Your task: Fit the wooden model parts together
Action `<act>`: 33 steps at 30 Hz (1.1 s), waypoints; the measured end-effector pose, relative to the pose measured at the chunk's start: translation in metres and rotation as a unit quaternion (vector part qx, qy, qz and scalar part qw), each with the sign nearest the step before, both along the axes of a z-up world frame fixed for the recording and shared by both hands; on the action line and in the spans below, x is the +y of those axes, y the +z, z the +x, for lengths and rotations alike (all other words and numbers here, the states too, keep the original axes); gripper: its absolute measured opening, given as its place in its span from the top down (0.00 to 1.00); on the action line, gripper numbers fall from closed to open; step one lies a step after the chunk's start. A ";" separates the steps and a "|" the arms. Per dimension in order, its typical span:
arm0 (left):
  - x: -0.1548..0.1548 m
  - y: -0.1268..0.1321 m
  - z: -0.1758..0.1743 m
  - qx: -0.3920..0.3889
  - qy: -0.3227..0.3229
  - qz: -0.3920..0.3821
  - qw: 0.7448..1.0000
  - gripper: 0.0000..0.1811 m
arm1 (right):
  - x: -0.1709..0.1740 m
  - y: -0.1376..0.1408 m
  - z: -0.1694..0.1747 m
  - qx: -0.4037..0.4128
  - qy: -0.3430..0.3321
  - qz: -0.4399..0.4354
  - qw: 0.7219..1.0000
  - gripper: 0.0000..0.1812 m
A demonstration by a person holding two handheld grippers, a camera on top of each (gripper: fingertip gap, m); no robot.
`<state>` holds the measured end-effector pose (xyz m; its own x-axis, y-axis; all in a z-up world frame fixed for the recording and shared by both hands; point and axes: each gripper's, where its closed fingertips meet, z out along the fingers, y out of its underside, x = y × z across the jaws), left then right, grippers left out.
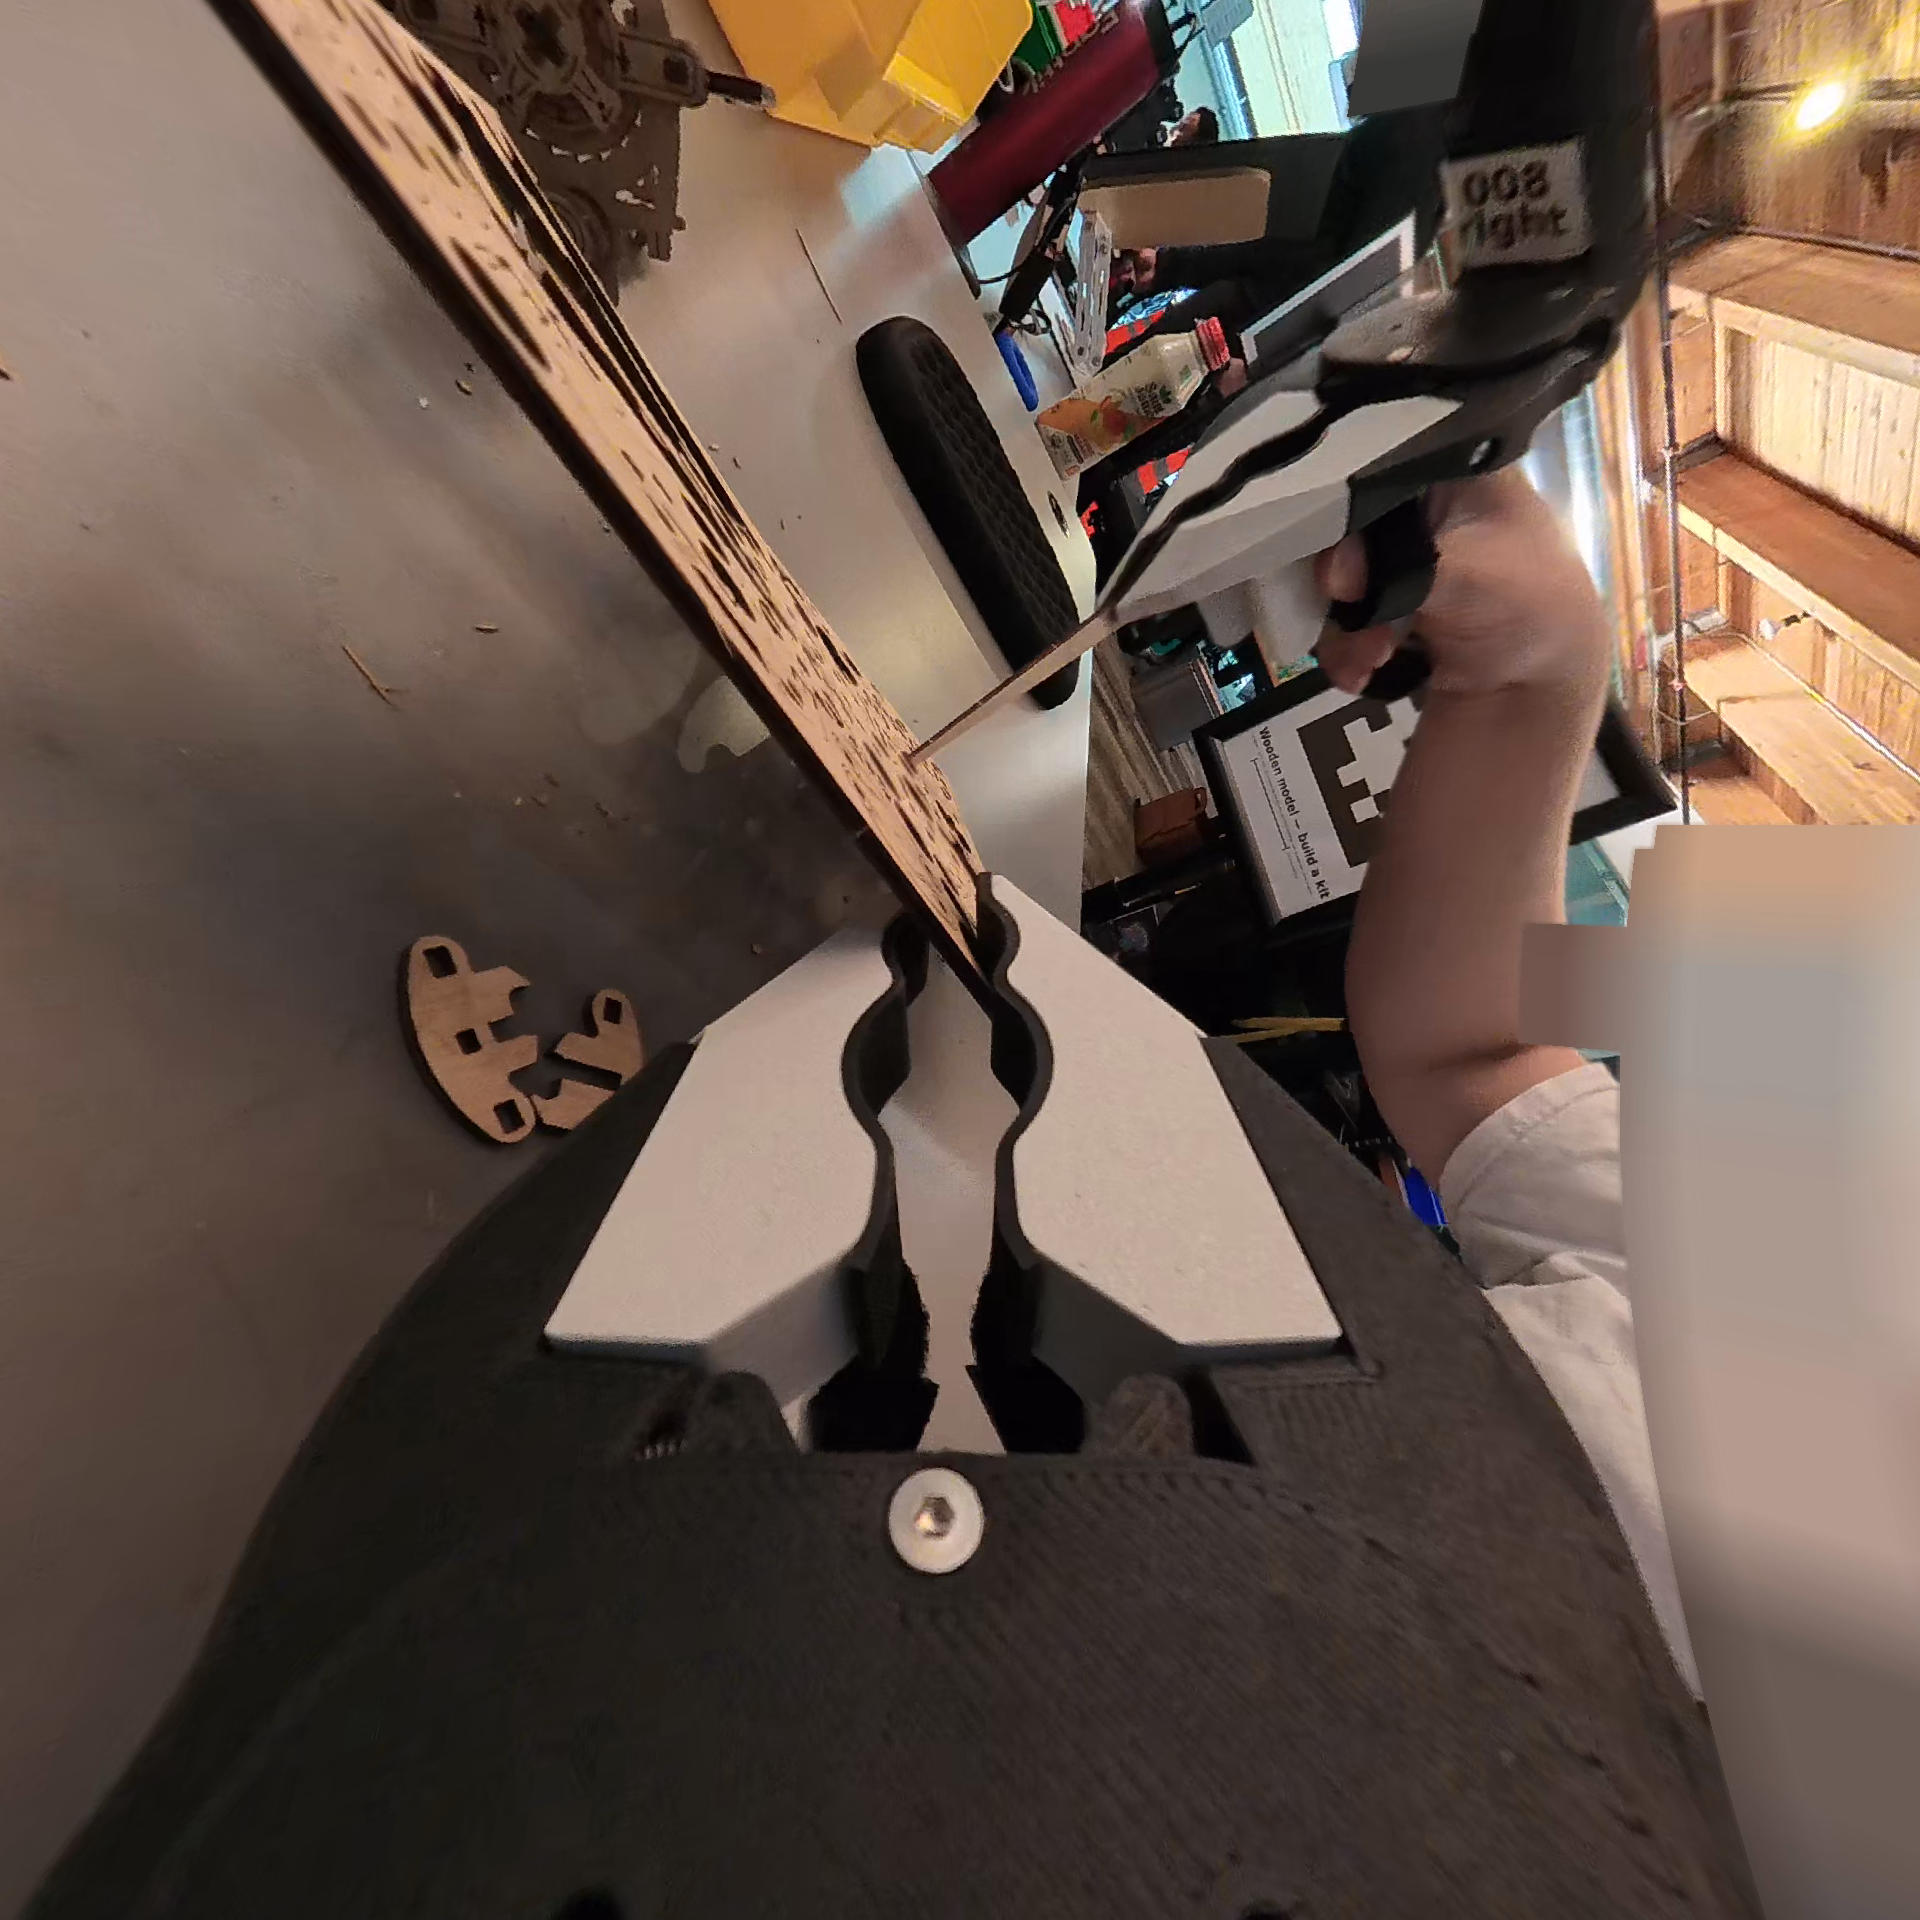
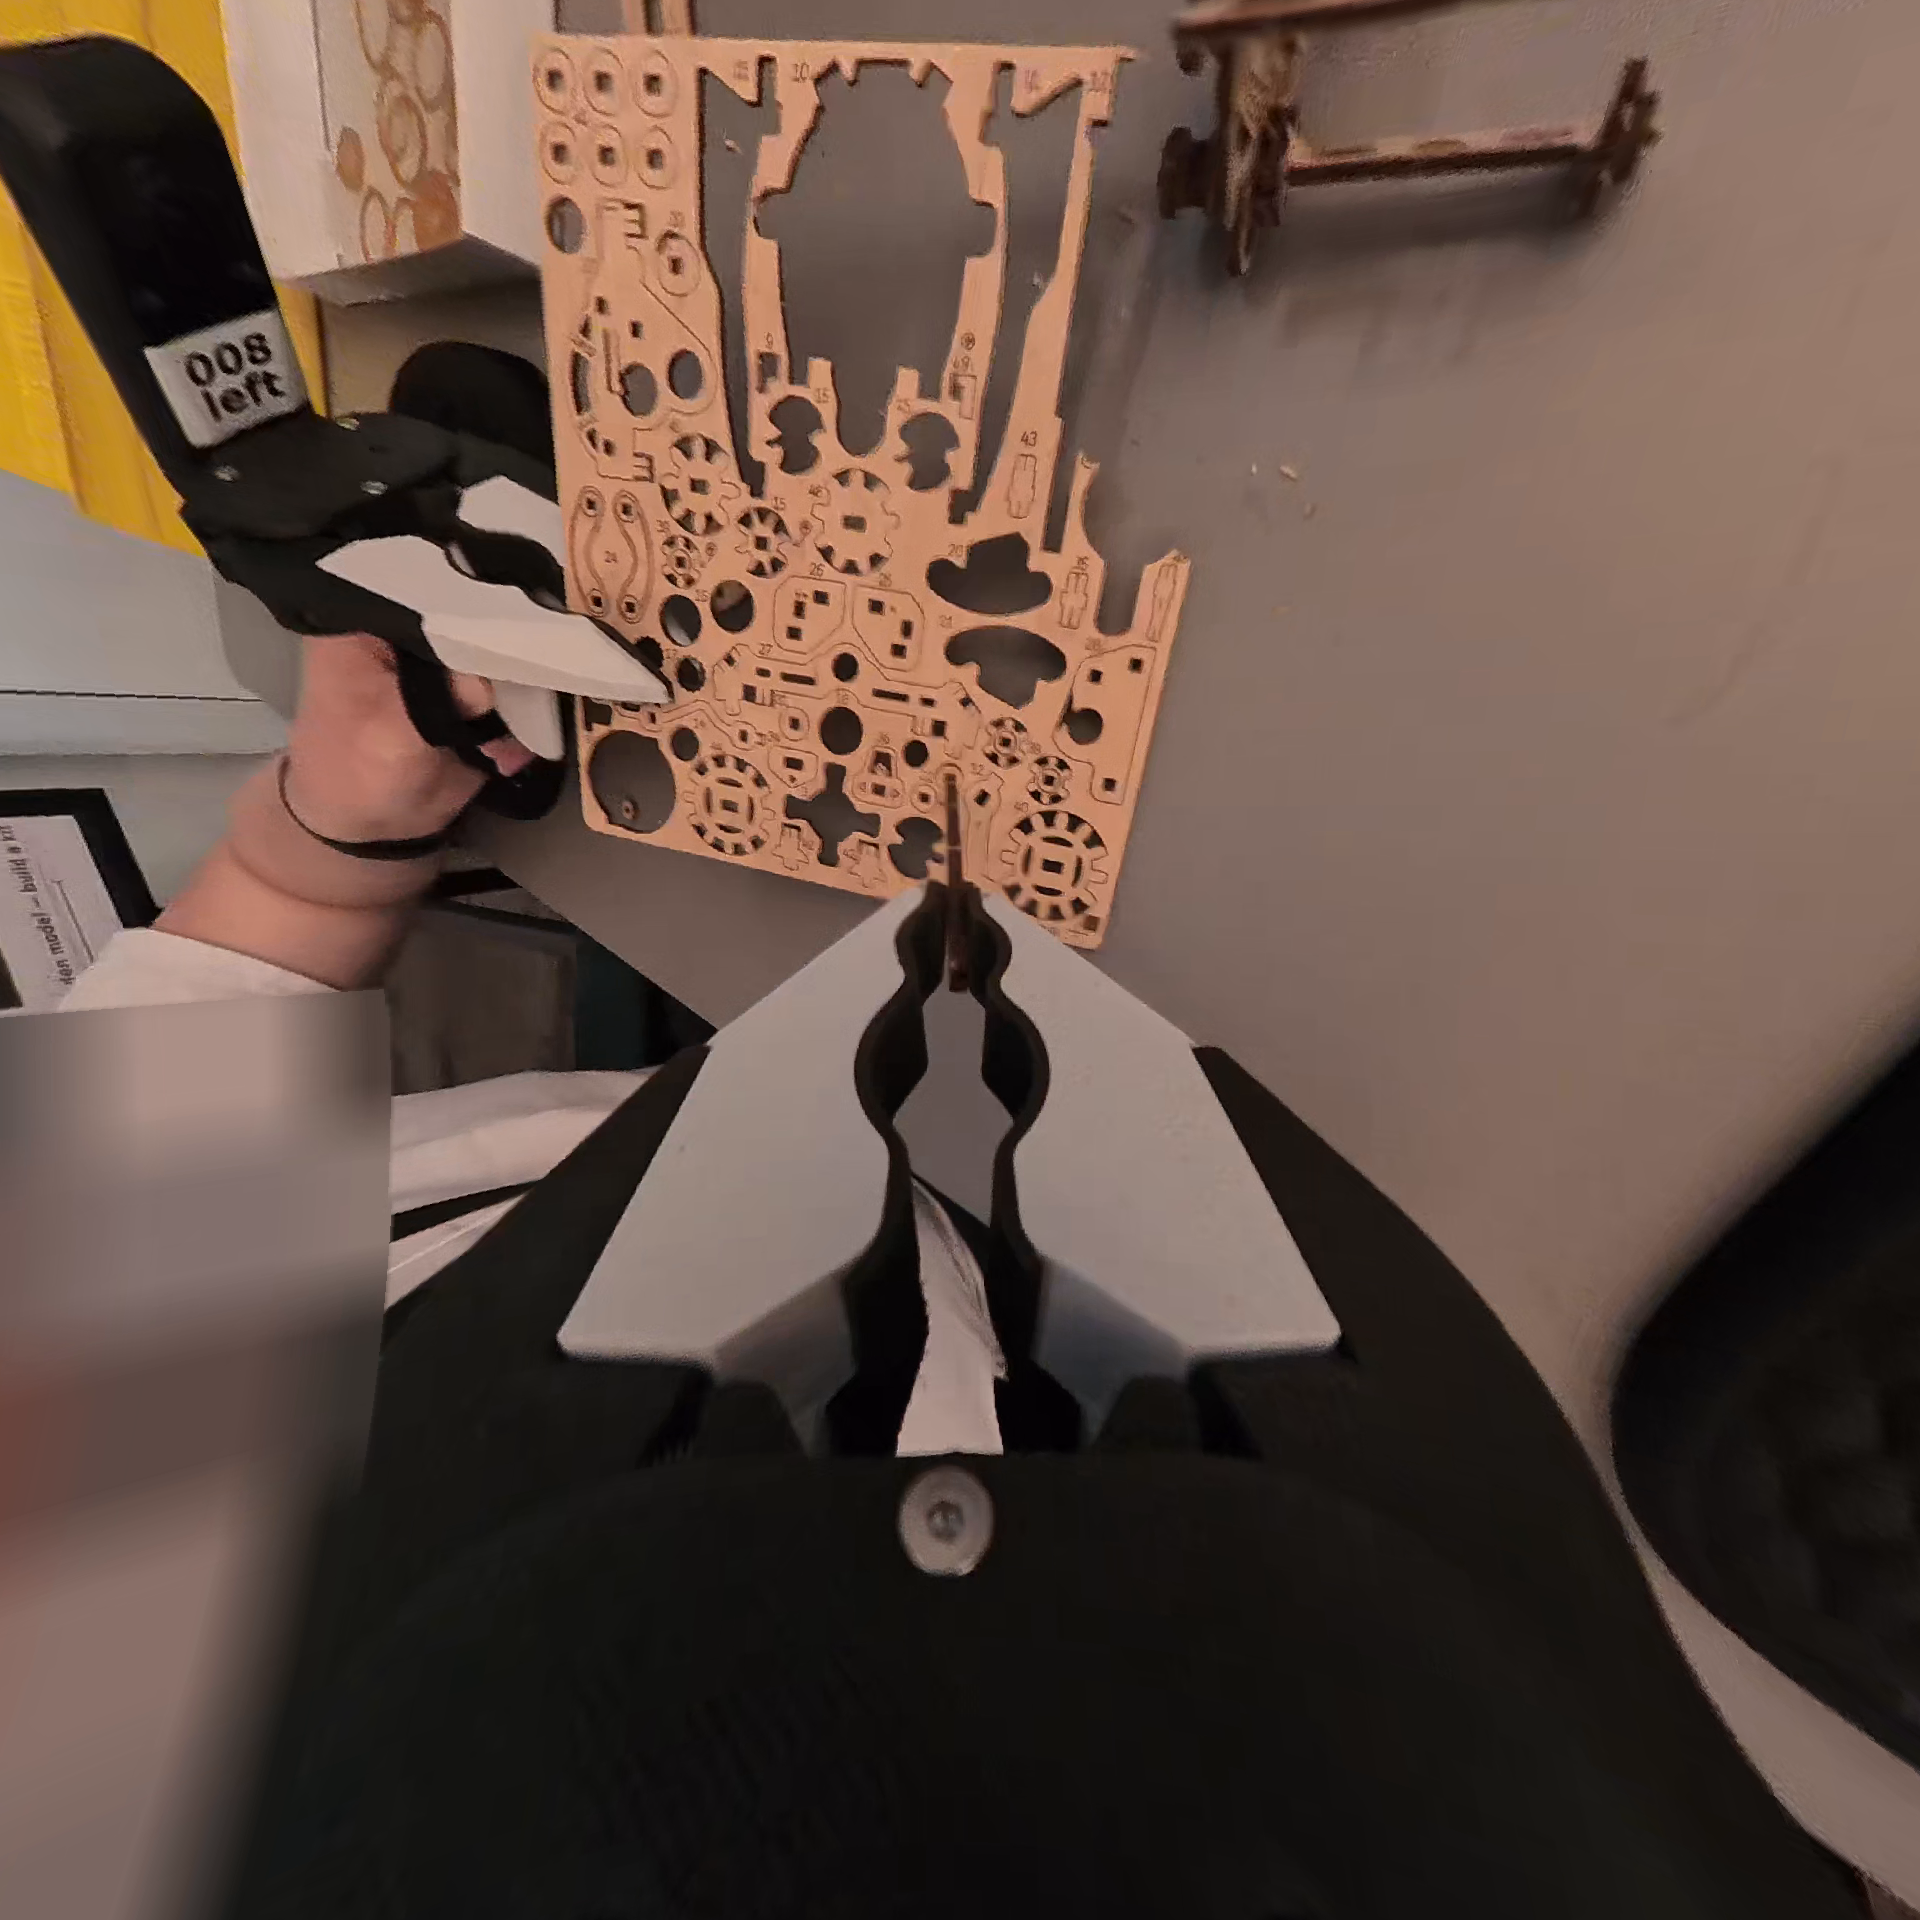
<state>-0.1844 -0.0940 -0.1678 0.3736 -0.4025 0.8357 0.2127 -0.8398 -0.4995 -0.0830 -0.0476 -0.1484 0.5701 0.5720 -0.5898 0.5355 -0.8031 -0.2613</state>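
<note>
Loose wooden parts (image 1: 509,1044): two flat cut-out pieces lying together on the grey tabletop (image 1: 208,623), well to the left of the left jaws.
Wooden sheet (image 2: 831,499): thin laser-cut panel, many pieces already punched out; held raised off the tabletop; in the left wrist view it runs edge-on, up and away from the jaws.
Left gripper (image 1: 951,951): jaws narrow, closed on the sheet's edge at their tips; in the right wrist view it meets the sheet's left margin.
Thin wooden stick (image 2: 952,883): slim dark strip, pinched at the tips of the right jaws, reaching straight ahead; its far end touches the sheet's face beside a small cut-out near the lower edge.
Right gripper (image 2: 954,935): jaws narrow, clamped on the stick.
Assembled wooden model (image 2: 1403,145): dark geared frame on the tabletop, beyond and right of the right jaws, apart from the sheet.
</note>
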 end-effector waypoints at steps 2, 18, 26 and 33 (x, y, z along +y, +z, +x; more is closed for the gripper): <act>0.000 0.000 0.000 -0.003 0.000 -0.003 1.000 0.96 | -0.003 -0.003 0.004 0.025 -0.005 -0.002 1.000 1.00; -0.001 -0.001 0.001 0.002 -0.008 -0.001 1.000 0.97 | -0.015 0.014 -0.040 -0.286 0.188 0.147 0.928 0.99; -0.003 -0.003 0.003 0.002 -0.015 -0.007 1.000 0.96 | -0.021 0.010 -0.055 -0.399 0.265 0.144 0.866 0.99; -0.005 -0.002 0.004 -0.009 -0.023 -0.012 1.000 0.97 | -0.017 0.014 -0.028 -0.257 0.225 0.067 0.937 0.99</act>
